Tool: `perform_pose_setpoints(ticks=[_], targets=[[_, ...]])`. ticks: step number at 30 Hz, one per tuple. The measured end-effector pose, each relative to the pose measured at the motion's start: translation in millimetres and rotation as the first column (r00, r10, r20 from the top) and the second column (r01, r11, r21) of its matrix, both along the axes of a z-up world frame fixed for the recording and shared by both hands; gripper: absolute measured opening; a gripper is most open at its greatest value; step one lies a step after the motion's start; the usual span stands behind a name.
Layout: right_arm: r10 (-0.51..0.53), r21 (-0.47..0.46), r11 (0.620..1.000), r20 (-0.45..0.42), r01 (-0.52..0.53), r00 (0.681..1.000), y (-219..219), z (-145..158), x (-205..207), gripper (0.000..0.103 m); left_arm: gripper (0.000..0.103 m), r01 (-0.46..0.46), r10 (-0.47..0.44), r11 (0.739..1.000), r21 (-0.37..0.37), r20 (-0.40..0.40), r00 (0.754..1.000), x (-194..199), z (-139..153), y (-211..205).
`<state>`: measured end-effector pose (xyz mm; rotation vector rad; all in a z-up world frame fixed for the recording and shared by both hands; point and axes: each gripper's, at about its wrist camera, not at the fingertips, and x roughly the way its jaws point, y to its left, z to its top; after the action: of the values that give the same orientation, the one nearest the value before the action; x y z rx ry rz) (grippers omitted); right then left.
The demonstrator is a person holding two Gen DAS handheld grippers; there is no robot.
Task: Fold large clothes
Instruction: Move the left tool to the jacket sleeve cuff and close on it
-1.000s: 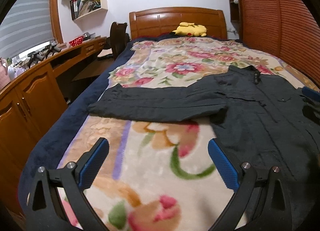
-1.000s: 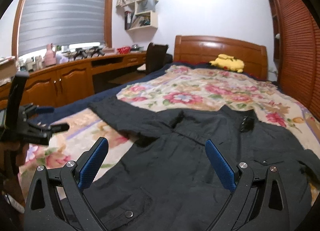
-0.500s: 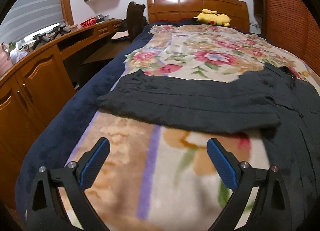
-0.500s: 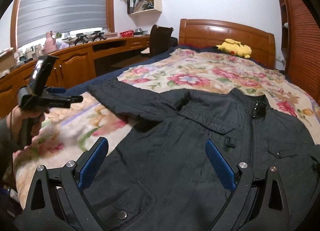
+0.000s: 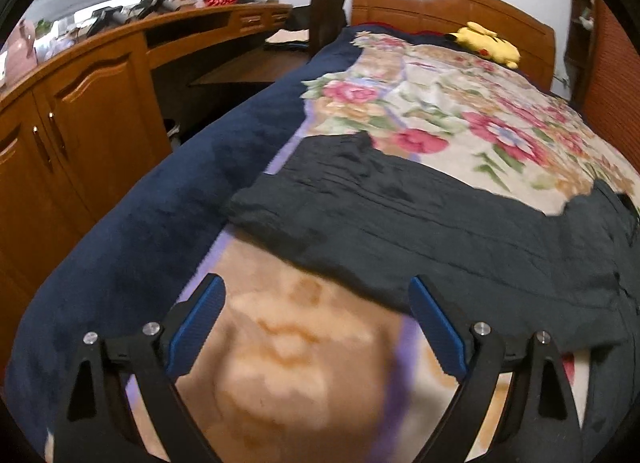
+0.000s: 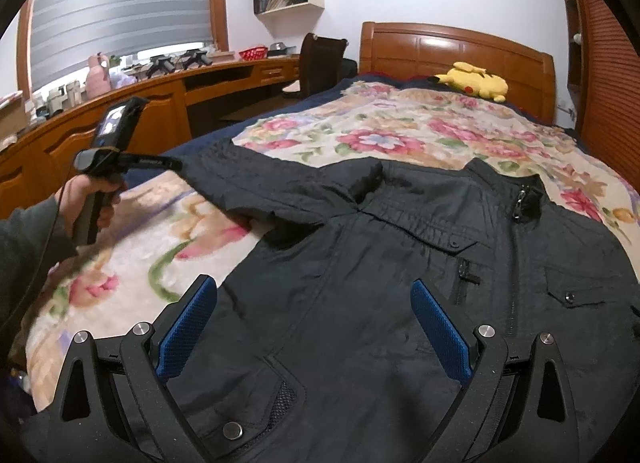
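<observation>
A large dark jacket (image 6: 400,271) lies spread front-up on the floral blanket of the bed. Its left sleeve (image 5: 400,219) stretches out sideways toward the bed's left edge. My left gripper (image 5: 316,323) is open and empty, just short of the sleeve's near edge, above the blanket. It also shows in the right wrist view (image 6: 132,161), held by a hand near the sleeve's cuff. My right gripper (image 6: 314,323) is open and empty, hovering over the jacket's lower front.
The bed has a floral blanket (image 6: 400,131) over a navy cover (image 5: 132,223) and a wooden headboard (image 6: 452,47). A yellow plush toy (image 6: 476,81) lies at the head. Wooden cabinets and a desk (image 5: 92,83) run along the left, with a chair (image 6: 320,59).
My left gripper has moved left and forward toward the outstretched sleeve. My right gripper has moved closer over the jacket's front. Both stay open.
</observation>
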<state>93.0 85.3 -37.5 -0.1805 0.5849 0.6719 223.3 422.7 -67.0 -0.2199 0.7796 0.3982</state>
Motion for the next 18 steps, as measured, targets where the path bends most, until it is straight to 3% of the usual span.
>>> perform_pose_setpoints(ticks=[8, 18], targets=[[0.001, -0.006, 1.000, -0.028, -0.001, 1.000, 1, -9, 8, 0.099, 0.093, -0.075, 0.074, 0.996, -0.039, -0.030, 0.997, 24, -12, 37], [0.003, -0.019, 1.000, -0.041, -0.003, 0.999, 3, -16, 8, 0.099, 0.093, -0.102, 0.095, 0.988, -0.113, -0.066, 0.993, 37, -39, 53]])
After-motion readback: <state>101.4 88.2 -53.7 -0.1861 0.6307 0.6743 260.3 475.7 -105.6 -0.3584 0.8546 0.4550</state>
